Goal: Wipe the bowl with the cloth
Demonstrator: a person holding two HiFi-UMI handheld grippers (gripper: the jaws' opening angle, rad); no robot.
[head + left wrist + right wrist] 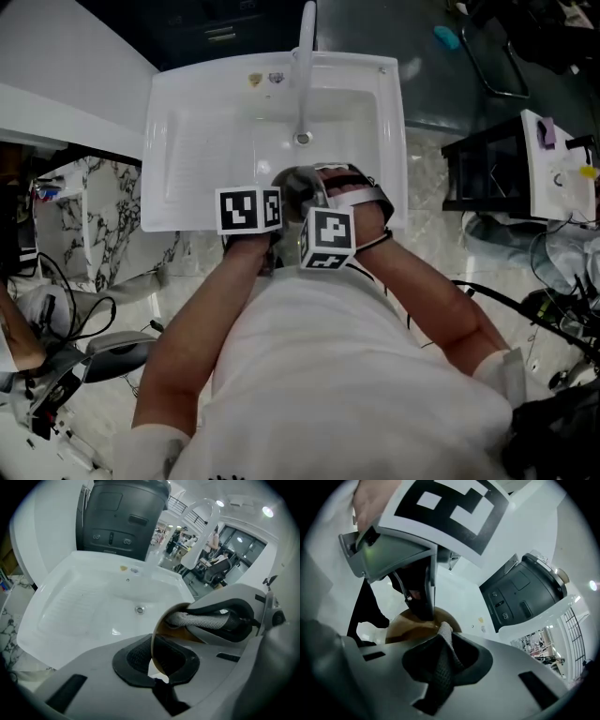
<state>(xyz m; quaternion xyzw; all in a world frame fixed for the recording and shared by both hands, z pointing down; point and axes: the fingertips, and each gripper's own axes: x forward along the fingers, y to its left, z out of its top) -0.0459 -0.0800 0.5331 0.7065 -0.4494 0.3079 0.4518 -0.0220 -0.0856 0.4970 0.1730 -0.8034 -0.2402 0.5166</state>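
Note:
I hold a metal bowl (298, 187) over the white sink (187, 131), near its front edge. My left gripper (157, 674) is shut on the bowl's thin rim (154, 639), so the bowl stands on edge in the left gripper view. My right gripper (436, 667) is shut on a grey textured cloth (440, 658) and the cloth's tip lies against the brownish inside of the bowl (408, 625). In the left gripper view the cloth (201, 619) shows inside the bowl between the right gripper's jaws. In the head view both marker cubes (249, 209) hide the jaws.
A tall curved faucet (305, 56) rises at the back of the sink above the drain (302, 138). A dark bin-like unit (122, 517) stands behind the sink. A marbled counter (84, 216) lies left, a dark rack (487, 169) right, cables on the floor.

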